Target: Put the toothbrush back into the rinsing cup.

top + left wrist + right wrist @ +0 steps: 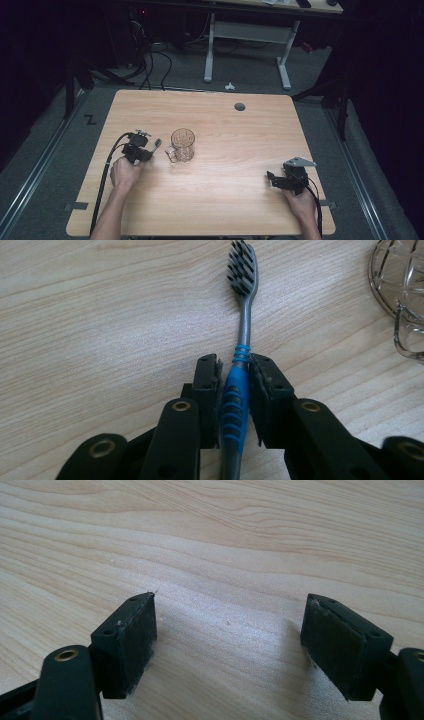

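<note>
left gripper view: toothbrush handle end apparently hidden between fingers.

We see the table evenly lit from above against dark surroundings; both gripper views are sharp, with soft shadows.

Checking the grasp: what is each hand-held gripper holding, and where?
Left hand-held gripper clamps the toothbrush by its blue handle grip; the right hand-held gripper holds nothing.

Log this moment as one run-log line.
left gripper: shut on toothbrush handle, lying on table | right gripper: open, empty, low over table | glass mug: upright beside toothbrush
</note>
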Demonstrator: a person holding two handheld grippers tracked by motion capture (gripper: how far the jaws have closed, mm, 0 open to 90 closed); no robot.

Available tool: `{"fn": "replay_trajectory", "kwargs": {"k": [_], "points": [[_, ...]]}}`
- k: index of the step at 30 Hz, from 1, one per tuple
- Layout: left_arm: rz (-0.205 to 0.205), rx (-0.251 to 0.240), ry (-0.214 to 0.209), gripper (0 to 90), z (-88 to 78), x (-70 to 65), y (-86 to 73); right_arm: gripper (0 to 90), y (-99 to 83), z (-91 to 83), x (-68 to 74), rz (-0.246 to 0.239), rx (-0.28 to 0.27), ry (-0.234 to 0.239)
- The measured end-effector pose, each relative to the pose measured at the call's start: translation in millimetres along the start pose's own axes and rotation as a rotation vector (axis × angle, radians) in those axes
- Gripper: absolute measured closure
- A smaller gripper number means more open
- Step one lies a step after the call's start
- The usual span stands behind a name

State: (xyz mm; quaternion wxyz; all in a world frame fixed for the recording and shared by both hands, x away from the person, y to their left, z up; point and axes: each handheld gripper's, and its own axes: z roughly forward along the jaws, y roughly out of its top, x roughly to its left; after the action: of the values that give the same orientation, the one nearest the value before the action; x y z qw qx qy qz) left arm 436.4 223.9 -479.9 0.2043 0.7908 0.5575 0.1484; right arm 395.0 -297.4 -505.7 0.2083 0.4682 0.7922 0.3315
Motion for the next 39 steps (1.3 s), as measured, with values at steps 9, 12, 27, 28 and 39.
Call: {"fn": "replay_trajectory", "kwargs": {"k": [9,12,27,28,39], "points": [[-0.004,0.001,-0.006,78.5,0.1,1.6,0.4,22.5,0.0,0.0,0.0,0.0,0.0,0.0],[-0.01,-0.001,-0.008,78.7,0.3,2.0,0.4,22.5,0.0,0.1,0.0,0.001,0.0,0.0],[-0.048,0.005,-0.038,79.2,0.0,7.1,1.1,22.5,0.1,0.1,0.0,0.001,0.0,-0.001],[-0.047,0.004,-0.031,79.2,0.0,7.2,1.0,22.5,0.1,0.1,0.0,0.001,0.0,-0.001],[-0.034,0.001,-0.025,79.2,-2.8,5.1,0.6,22.5,0.1,0.1,0.0,0.001,0.0,-0.001]]}}
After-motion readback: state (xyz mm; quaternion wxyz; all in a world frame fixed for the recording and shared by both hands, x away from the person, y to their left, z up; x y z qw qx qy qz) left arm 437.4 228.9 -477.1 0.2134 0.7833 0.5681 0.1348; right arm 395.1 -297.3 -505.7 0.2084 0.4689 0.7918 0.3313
